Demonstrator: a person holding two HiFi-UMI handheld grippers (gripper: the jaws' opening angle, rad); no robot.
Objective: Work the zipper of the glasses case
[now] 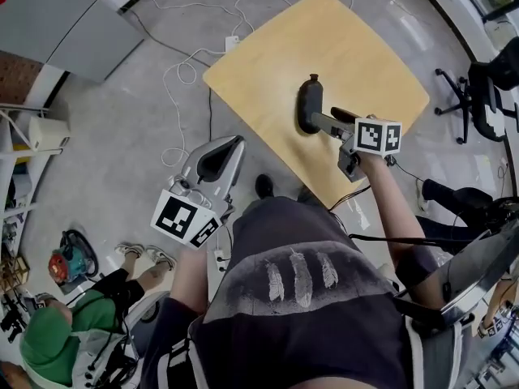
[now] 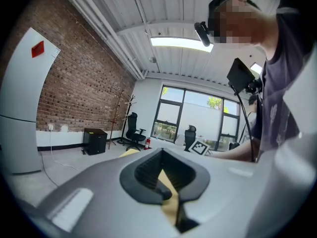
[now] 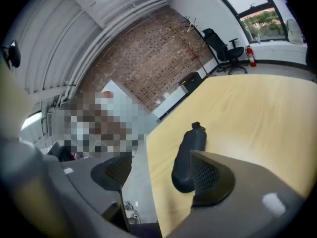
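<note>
On the table (image 1: pixel 357 47), near the edge closest to the person: one glasses case (image 1: pixel 309 104), lying flat on the pale wood.

Item, glasses case. Dark, matte, long and rounded like a capsule, thicker at the near end. A small tab (image 3: pixel 197 126) stands out at the far end; whether it is the zipper pull or a loop cannot be told. The zipper line itself does not show clearly, so zipped or unzipped is not settled here.

Item, right gripper (image 1: pixel 324 117). Jaws stand wide apart and grip nothing. The near end of the case sits between them, close against the inner face of the right-hand jaw, with a broad gap to the other jaw. The case lies straight ahead of this gripper, its long axis running away along the line of the jaws, tab end farthest off.

Item, left gripper (image 1: pixel 237 142). Jaws together, nothing in them. It hangs off the table's near left corner, over the floor, well apart from the case.

Judgement. The right gripper is much the nearer and already straddles the case. The tab is at the end farthest from both grippers, so a reach for it would have to pass along the full length of the case.
</note>
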